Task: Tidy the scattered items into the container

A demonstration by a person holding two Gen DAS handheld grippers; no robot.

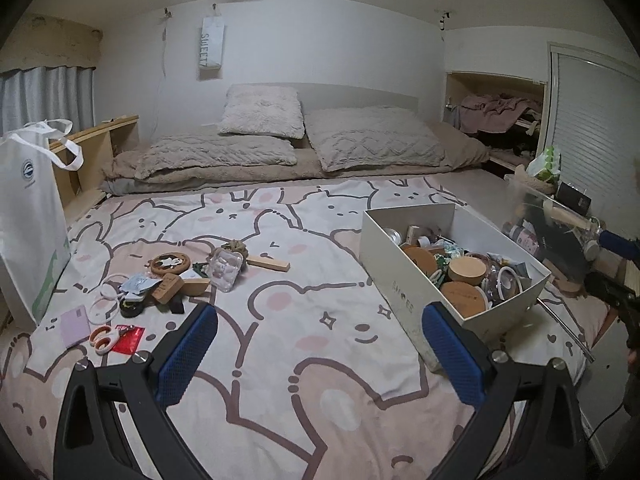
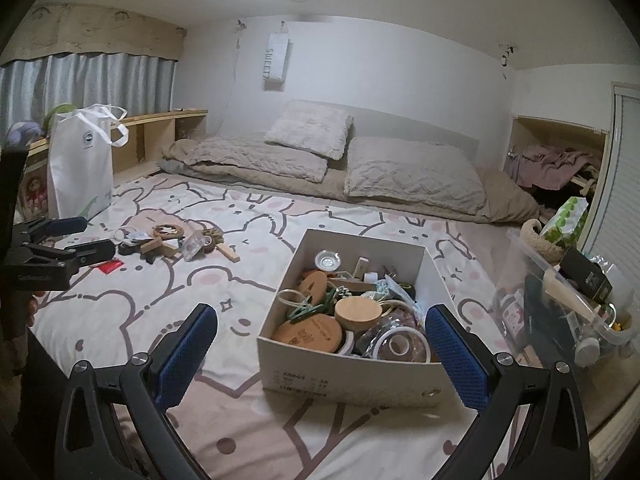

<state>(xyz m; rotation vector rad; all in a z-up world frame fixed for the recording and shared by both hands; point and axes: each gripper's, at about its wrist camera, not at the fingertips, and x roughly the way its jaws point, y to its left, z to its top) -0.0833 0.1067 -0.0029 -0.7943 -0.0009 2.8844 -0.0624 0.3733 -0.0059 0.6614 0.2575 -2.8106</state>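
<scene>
Both grippers, left gripper (image 1: 318, 354) and right gripper (image 2: 320, 354), are hanging wide open and empty; I'd be swinging left low over the pile (image 1: 176, 284), pinching the wooden block (image 1: 269, 263) across its narrow sides, then heading for the box (image 2: 344, 374).

On the rabbit-print bedspread (image 1: 280, 320), a white cardboard box (image 1: 404, 304) filled with round wooden lids and rings sits toward the bed's right edge. A scatter of small items (image 1: 160, 284) lies toward the left edge, a white tote bag (image 1: 28, 216) standing at that edge, grey pillows (image 1: 372, 140) behind along the head
</scene>
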